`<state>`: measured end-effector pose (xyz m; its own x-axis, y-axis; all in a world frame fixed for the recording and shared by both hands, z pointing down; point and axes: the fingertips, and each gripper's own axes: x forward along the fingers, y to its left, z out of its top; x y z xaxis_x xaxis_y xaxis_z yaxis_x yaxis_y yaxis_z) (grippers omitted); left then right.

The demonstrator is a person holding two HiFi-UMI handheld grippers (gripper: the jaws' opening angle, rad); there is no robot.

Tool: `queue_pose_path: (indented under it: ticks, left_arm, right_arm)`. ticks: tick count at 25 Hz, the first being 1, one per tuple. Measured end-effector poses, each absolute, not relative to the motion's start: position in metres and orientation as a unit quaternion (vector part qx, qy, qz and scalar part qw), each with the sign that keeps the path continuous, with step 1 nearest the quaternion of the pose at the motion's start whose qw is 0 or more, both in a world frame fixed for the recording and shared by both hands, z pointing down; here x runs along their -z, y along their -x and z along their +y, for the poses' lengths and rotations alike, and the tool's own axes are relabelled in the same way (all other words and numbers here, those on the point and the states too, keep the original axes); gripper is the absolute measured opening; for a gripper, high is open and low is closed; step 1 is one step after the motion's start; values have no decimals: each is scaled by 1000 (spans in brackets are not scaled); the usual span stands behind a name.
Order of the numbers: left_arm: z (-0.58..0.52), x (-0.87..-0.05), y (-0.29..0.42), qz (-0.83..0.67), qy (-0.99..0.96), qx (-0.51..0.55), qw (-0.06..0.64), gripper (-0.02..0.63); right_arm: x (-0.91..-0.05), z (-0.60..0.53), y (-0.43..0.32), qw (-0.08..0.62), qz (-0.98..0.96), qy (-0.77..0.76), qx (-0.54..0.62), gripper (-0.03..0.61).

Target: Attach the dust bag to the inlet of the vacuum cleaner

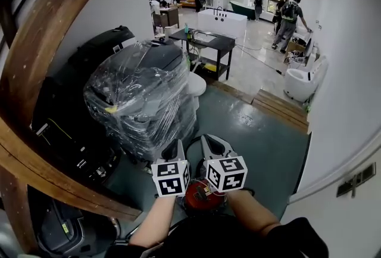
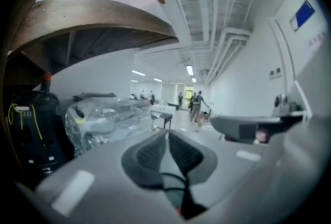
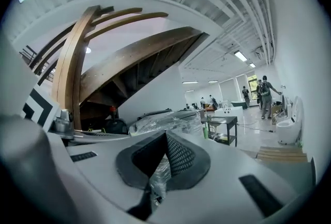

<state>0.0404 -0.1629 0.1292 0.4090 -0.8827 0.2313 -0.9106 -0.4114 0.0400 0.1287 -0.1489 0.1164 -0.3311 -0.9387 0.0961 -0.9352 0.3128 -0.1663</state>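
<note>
Both claws hang side by side, aimed out level at the plastic-wrapped stack [image 1: 143, 96]. Our left claw [image 2: 166, 136] is pinched nearly closed and empty; our right claw [image 3: 165, 137] is fully closed, also empty. What we judge to be the red vacuum cleaner [image 1: 199, 194] sits on the floor [image 1: 256, 131] directly below, between them, equally near both; no dust bag shows

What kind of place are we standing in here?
Probably a big open workshop or storage hall. We are beside a curved wooden staircase, a plastic-wrapped stack of equipment stands on the floor, and a white toilet sits loose by the wall.
</note>
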Motion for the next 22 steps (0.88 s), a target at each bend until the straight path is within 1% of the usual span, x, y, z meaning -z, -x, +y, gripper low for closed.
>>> queue_pose_path:
  ticks: [4, 11, 22]
  left_arm:
    - [-160, -136, -41, -530, -839, -94, 82, 35]
    - [-155, -142, -38, -524, -842, -85, 96, 35]
    - [-151, -150, -18, -529, -838, -100, 90, 35]
  right_arm:
    - [-122, -144, -130, 4, 803, 589, 91, -2]
    - [-130, -135, -123, -7, 803, 589, 93, -2]
    - [-144, -135, -95, -18, 813, 571, 109, -2]
